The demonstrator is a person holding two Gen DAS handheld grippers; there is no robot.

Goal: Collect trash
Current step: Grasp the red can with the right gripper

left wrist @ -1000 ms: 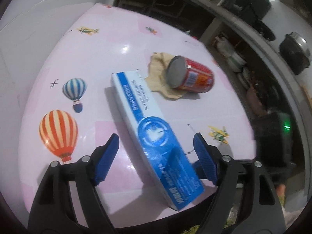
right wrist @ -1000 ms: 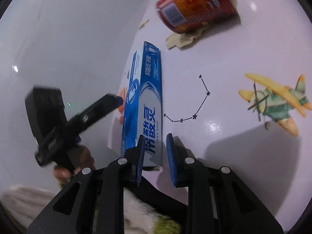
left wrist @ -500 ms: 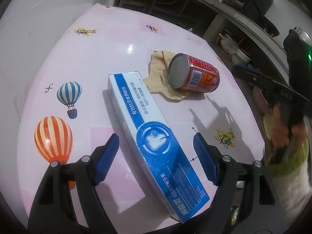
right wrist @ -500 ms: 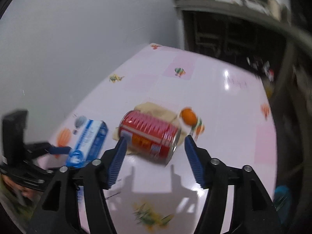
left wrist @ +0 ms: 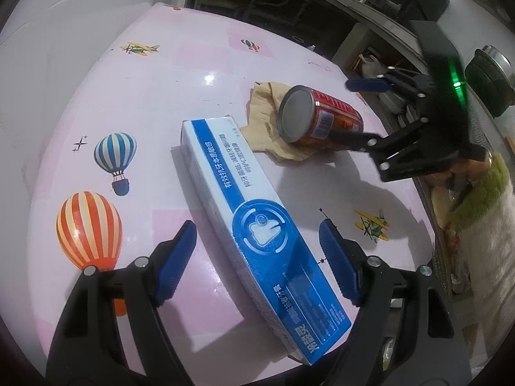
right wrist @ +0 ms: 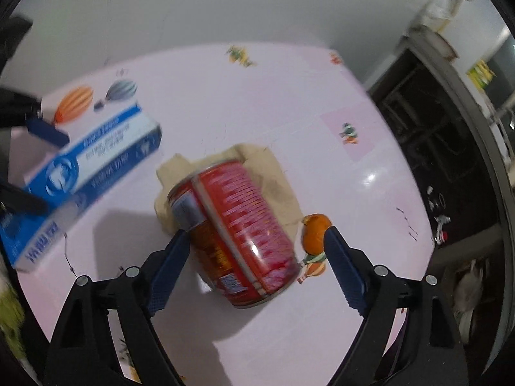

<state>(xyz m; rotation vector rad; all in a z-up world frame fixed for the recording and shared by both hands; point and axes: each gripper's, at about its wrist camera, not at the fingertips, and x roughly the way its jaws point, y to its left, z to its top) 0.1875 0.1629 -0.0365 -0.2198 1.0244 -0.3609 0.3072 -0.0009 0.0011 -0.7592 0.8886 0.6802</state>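
Observation:
A blue and white toothpaste box (left wrist: 257,222) lies flat on the pink table (left wrist: 180,74). My left gripper (left wrist: 257,260) is open, its fingers on either side of the box's near half, not touching it. A red can (right wrist: 238,234) lies on its side on a crumpled tan napkin (right wrist: 276,180). My right gripper (right wrist: 254,267) is open around the can, its left finger close to the can's side. In the left wrist view the can (left wrist: 318,119), the napkin (left wrist: 264,119) and the right gripper (left wrist: 357,109) are beyond the box. The box (right wrist: 83,167) also shows in the right wrist view.
An orange peel piece (right wrist: 315,231) lies just right of the can. The table's right edge (left wrist: 421,199) drops to a dark kitchen area with shelves and pots (left wrist: 489,77). A white wall (right wrist: 225,6) bounds the far side.
My right gripper has left the box end, opened, and swung over to the can, which now sits between its fingers. The left gripper stays open over the box.

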